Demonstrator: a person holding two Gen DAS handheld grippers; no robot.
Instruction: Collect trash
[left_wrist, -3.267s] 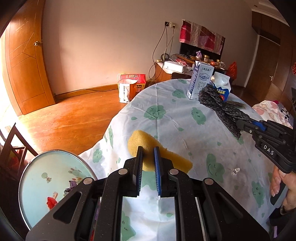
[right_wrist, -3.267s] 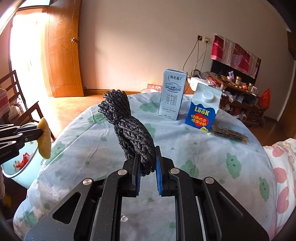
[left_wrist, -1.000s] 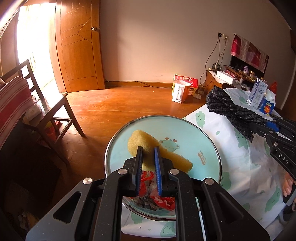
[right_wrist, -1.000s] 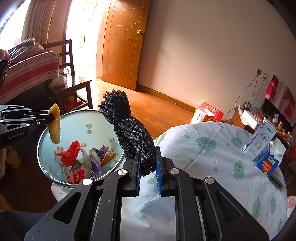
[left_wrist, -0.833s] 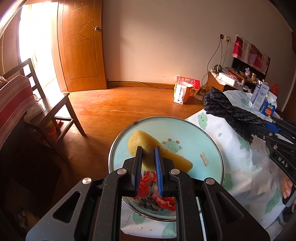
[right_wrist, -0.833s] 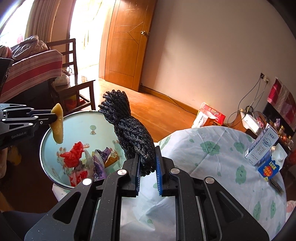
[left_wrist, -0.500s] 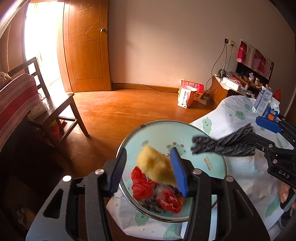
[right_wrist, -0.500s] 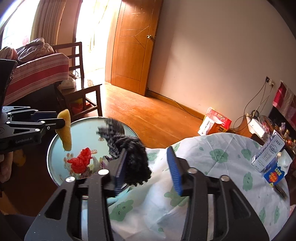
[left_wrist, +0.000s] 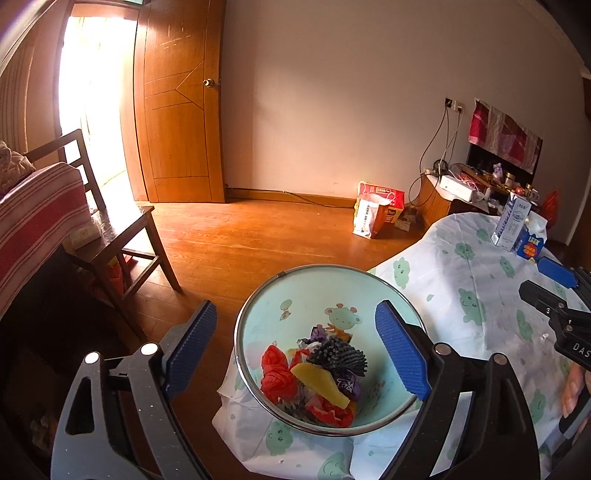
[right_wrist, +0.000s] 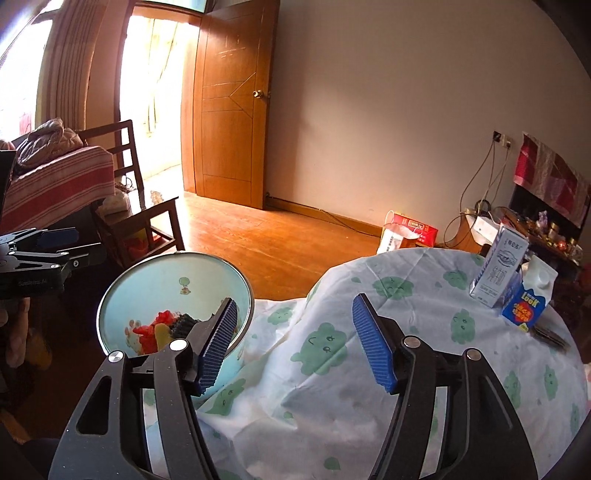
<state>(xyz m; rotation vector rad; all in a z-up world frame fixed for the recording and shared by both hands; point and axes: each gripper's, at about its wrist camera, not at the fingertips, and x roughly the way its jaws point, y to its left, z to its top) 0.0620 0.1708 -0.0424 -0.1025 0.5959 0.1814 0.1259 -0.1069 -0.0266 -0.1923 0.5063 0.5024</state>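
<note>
Both tongs are seen wide apart w/ nothing held: the left tongs (left_wrist: 295, 347) hang right over the trash bin (left_wrist: 255, 306), and the right tongs (right_wrist: 291, 341) hang over the near left edge of the surface (right_wrist: 424, 332), just right of the bin. The yellow sponge piece (left_wrist: 319, 384) and the dark knit rag (left_wrist: 338, 356) are seen lying in the bin, on top of red plastic bits (left_wrist: 275, 373) & other wrappers. So this drop looks done, and the next trash should be picked. Still on the surface, far right, are a tall milk carton (right_wrist: 498, 267), a blue carton (right_wrist: 528, 295) touching it or just beside it, and a flat dark packet (right_wrist: 550, 336) near the blue one. To do the step well, the tongs should be lifted up & away from the bin rim first, so it isn't knocked; the bin sits low beside the cloth edge and could be tipped. The cartons are best gripped across the narrow sides, low-ish, kept upright in case liquid is left inside. The flat packet is harder; it may need to be slid to the edge or pinched at one corner. Whether the cartons are empty can't be told.
</note>
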